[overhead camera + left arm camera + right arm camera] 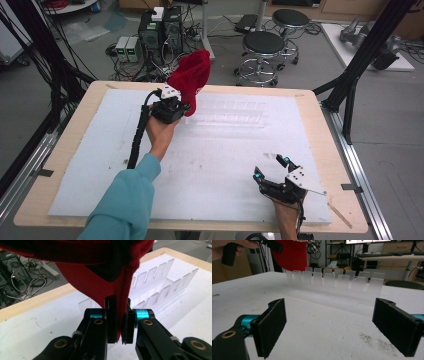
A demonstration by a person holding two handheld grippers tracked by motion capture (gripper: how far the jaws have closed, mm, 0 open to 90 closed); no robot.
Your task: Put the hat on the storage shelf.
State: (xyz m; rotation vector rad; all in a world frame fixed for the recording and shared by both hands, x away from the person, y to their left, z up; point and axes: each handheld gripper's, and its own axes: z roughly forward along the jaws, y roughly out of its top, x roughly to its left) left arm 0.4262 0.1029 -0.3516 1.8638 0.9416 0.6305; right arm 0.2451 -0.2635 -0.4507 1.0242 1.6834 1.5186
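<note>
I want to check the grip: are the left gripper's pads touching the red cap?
Touching. In the left gripper view, the left gripper has its jaws closed on the edge of the red cap, and the fabric is pinched between the pads with no gap.

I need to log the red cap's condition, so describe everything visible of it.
The red cap looks like soft fabric with a stitched seam along its edge and a dark lining inside. White lettering shows on it in the right gripper view, too small to read. It hangs in the air, off the table, above the left end of the clear slotted rack. The left claw is shut on its edge; nothing else touches it.
</note>
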